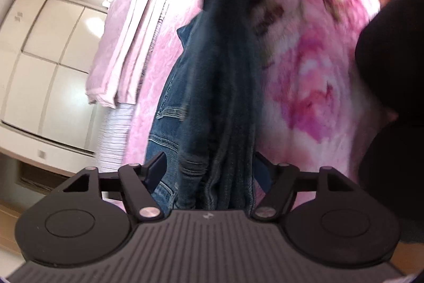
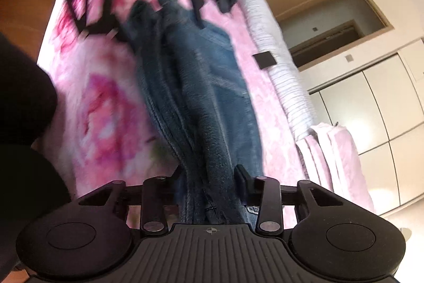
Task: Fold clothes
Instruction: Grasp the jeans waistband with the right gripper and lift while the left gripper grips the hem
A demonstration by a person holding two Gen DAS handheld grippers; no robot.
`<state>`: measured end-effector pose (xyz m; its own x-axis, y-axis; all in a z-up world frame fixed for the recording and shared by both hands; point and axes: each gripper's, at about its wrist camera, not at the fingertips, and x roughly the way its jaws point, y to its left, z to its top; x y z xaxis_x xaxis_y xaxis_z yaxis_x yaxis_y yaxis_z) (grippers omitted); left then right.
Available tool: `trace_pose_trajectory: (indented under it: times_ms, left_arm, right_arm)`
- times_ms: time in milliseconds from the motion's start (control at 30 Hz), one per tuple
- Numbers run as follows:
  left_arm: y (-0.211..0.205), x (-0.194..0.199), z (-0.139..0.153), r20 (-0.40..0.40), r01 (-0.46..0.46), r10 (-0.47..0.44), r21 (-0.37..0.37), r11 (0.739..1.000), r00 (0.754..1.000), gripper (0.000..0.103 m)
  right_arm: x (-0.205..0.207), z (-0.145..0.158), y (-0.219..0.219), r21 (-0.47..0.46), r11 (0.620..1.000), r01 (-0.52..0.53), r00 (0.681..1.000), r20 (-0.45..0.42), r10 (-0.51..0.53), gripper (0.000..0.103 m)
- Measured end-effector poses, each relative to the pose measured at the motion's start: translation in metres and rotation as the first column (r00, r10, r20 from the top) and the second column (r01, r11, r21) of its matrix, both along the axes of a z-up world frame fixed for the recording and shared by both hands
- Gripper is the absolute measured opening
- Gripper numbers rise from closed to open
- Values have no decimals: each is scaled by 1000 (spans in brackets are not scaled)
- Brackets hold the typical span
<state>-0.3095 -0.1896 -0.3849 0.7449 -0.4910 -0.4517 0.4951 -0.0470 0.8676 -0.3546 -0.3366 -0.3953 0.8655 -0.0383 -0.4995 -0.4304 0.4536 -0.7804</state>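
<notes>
- Your jeans [image 1: 220,86] lie bunched lengthwise on the pink floral blanket [image 1: 304,86], stretched straight between your two grippers.
- Your left gripper [image 1: 209,166] straddles one end; whether it pinches, you cannot tell.
- Your right gripper [image 2: 209,177] clamps the other end.

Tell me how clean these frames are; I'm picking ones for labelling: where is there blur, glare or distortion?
Left wrist view: the window area top left is blown out, the jeans and pink floral blanket are motion-smeared, the left gripper stays sharp. Right wrist view: same smear on the jeans, fisheye bends the white cabinet doors, the right gripper is crisp.
</notes>
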Motion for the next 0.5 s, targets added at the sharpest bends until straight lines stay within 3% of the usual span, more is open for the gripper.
trace_pose_trajectory:
  times_ms: [100,200,300,433,500]
  left_arm:
    - [-6,2,-13,87,-12,7,50,999,996,54]
    - [-5,6,-11,69,-3,-1,60,998,998,39]
    - [-1,9,-7,52,19,-23,64,998,998,35]
    - [0,17,3,8,40,-41,62,997,999,34]
    - [2,21,9,-25,64,-62,69,996,998,33]
  right_arm:
    - [0,11,0,23,1000,8,1000,11,-9,35]
    - [-4,5,2,16,1000,9,1000,15,-9,36]
    - [-10,-16,-1,-39,999,-15,999,40,16,53]
    - [0,-41,-12,-96,995,-4,998,66,11,54]
    - [8,-39,-18,-82,997,-8,998,59,13,54]
